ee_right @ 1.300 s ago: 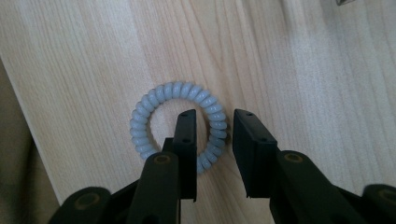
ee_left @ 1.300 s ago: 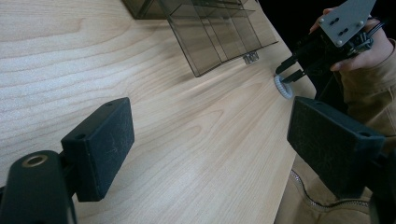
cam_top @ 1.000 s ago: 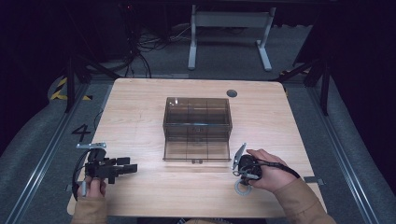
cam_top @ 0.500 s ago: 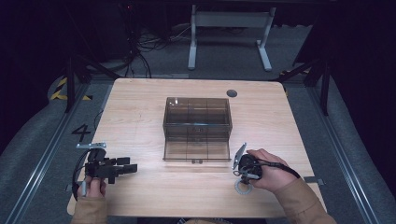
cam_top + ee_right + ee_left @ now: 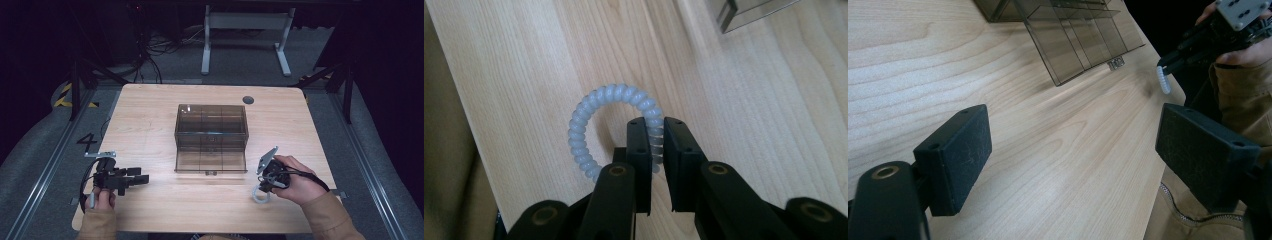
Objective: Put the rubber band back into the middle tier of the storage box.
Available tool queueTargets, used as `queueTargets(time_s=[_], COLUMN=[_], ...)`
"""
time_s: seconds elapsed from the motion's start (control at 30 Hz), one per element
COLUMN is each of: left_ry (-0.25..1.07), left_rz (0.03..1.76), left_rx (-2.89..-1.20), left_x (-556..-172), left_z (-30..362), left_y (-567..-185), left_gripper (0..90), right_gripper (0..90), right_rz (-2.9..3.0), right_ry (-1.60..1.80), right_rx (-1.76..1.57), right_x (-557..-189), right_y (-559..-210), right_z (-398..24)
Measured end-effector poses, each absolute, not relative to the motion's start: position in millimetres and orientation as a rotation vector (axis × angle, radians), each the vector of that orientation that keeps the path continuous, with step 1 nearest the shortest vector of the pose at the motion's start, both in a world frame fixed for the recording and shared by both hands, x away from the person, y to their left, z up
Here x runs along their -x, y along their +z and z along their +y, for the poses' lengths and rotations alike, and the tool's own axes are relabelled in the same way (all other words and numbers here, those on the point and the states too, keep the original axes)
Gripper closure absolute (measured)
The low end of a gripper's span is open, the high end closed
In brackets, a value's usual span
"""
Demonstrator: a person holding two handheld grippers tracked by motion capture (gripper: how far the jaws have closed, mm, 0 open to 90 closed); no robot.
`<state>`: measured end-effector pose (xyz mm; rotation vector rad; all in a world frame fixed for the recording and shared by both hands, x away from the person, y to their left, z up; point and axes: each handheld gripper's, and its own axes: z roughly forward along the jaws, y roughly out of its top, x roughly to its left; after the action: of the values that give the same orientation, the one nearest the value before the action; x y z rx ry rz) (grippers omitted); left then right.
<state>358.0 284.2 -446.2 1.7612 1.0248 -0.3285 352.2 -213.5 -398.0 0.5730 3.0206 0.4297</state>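
A pale blue spiral hair tie (image 5: pixel 589 115) lies against the wooden table near its front right edge. My right gripper (image 5: pixel 657 125) points down at it and is shut on its right side, the coil pinched between the pads. From above, that hair tie (image 5: pixel 259 196) sits just below the right gripper (image 5: pixel 263 189). My left gripper (image 5: pixel 142 176) rests at the front left, open, with nothing between its jaws (image 5: pixel 1073 145). The left gripper view also shows the right gripper (image 5: pixel 1168 62) with the hair tie (image 5: pixel 1163 80) hanging under it.
A smoky transparent box (image 5: pixel 211 137) with inner compartments stands in the middle of the table (image 5: pixel 150 115), a small handle on its front. Its corner (image 5: pixel 749 12) lies just beyond the right gripper. A dark round cap (image 5: pixel 248 100) sits at the back.
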Motion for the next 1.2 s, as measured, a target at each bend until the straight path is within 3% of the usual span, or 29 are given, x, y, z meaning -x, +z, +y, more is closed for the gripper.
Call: queueTargets(time_s=[1.2], left_ry=[-0.337], left_rz=[1.014], left_rx=[-1.779], left_x=[-364], left_z=[277], left_y=[-446], left_gripper=[15.5], right_gripper=[82.8], right_rz=[2.821], right_ry=[0.747], right_rx=[-0.662], right_x=[-346], right_y=[-357], right_z=[-242])
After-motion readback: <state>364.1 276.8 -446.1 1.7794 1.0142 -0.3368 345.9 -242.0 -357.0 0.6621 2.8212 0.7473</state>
